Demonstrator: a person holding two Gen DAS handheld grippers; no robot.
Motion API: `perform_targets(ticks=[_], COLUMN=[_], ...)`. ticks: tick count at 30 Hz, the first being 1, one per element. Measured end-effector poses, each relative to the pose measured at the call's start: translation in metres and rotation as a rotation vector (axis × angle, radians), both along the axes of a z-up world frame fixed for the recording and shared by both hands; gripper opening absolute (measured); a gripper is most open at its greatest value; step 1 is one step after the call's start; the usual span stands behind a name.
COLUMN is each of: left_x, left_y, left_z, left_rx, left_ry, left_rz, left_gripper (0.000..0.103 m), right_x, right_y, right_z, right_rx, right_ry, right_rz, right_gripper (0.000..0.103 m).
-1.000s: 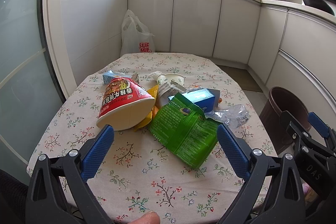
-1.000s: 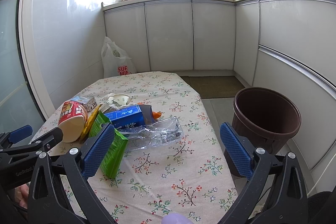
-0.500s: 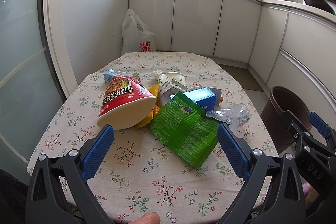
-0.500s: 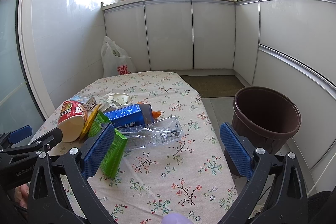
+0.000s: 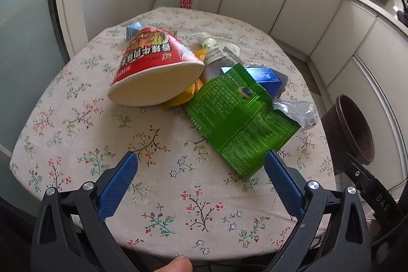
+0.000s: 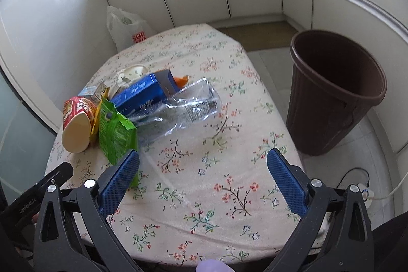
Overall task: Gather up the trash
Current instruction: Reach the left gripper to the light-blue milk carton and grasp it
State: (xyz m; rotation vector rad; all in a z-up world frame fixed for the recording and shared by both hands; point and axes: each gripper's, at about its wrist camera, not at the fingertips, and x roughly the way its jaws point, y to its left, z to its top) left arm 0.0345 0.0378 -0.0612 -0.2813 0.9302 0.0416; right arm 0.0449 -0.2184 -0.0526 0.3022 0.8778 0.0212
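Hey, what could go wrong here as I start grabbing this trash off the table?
The noodle cup lies tipped on the yellow wrapper, so pulling either may roll it. The clear plastic bottle is crumpled and may slip from the fingers. The bin stands off the table, so drops land on the floor.

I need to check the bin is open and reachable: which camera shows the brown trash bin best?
The right wrist view: the brown trash bin shows whole, its open mouth and dark inside, standing on the floor beside the table. The left wrist view catches only part of it at the right edge.
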Motion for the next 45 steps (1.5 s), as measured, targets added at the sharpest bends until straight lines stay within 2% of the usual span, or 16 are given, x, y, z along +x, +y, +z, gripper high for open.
perform_targets(ticks=[4, 8, 12, 14, 17, 18, 22, 26, 28, 30, 33, 37, 39, 41, 42, 45], left_x=[0.004, 0.011, 0.020, 0.029, 0.048, 0.049, 0.066, 0.107, 0.136, 0.170, 0.215, 0.260, 0.267, 0.274, 0.278, 0.292], left_y=[0.022, 0.047, 0.064, 0.068, 0.075, 0.078, 0.083, 0.080, 0.080, 0.083, 0.100, 0.108, 0.123, 0.141, 0.146, 0.157], left_z=[-0.005, -0.002, 0.008, 0.006, -0.010, -0.010, 0.023, 0.073, 0.097, 0.108, 0.098, 0.053, 0.028, 0.002, -0.006, -0.012], left_rx=[-0.082, -0.156, -0.135, -0.128, -0.160, -0.167, -0.056, 0.060, 0.078, 0.026, -0.083, -0.043, -0.135, -0.268, -0.283, -0.262], left_ry=[0.047, 0.075, 0.071, 0.104, 0.242, 0.250, 0.207, 0.137, 0.109, 0.115, 0.197, 0.366, 0.410, 0.455, 0.461, 0.413], left_rz=[0.072, 0.149, 0.204, 0.179, 0.100, 0.101, 0.094, 0.082, 0.087, 0.058, 0.068, 0.136, 0.239, 0.345, 0.388, 0.494], left_gripper=[0.096, 0.096, 0.096, 0.096, 0.096, 0.096, 0.096, 0.096, 0.096, 0.096, 0.096, 0.096, 0.096, 0.096, 0.096, 0.096], right_x=[0.005, 0.012, 0.023, 0.031, 0.044, 0.050, 0.071, 0.086, 0.088, 0.091, 0.095, 0.096, 0.099, 0.103, 0.105, 0.110], right_y=[-0.011, -0.017, -0.021, -0.025, -0.031, -0.033, -0.037, -0.042, -0.044, -0.046, -0.049, -0.053, -0.056, -0.056, -0.055, -0.048], right_z=[-0.007, 0.002, 0.024, 0.034, 0.052, 0.058, 0.073, 0.071, 0.062, 0.049, 0.044, 0.043, 0.042, 0.040, 0.040, 0.038], right_rx=[0.090, 0.139, 0.126, 0.126, 0.118, 0.108, 0.075, 0.068, 0.065, 0.064, 0.093, 0.043, 0.052, 0.068, 0.075, 0.081], right_ry=[0.060, 0.069, 0.031, 0.019, -0.004, -0.011, -0.045, -0.110, -0.138, -0.112, -0.088, -0.100, -0.087, -0.072, -0.063, -0.046], right_rz=[-0.023, -0.026, -0.012, -0.006, 0.000, 0.002, 0.017, 0.027, 0.040, 0.049, 0.058, 0.048, 0.046, 0.050, 0.053, 0.058], right_gripper=[0.096, 0.096, 0.096, 0.096, 0.096, 0.096, 0.096, 0.096, 0.096, 0.096, 0.096, 0.096, 0.096, 0.096, 0.096, 0.096])
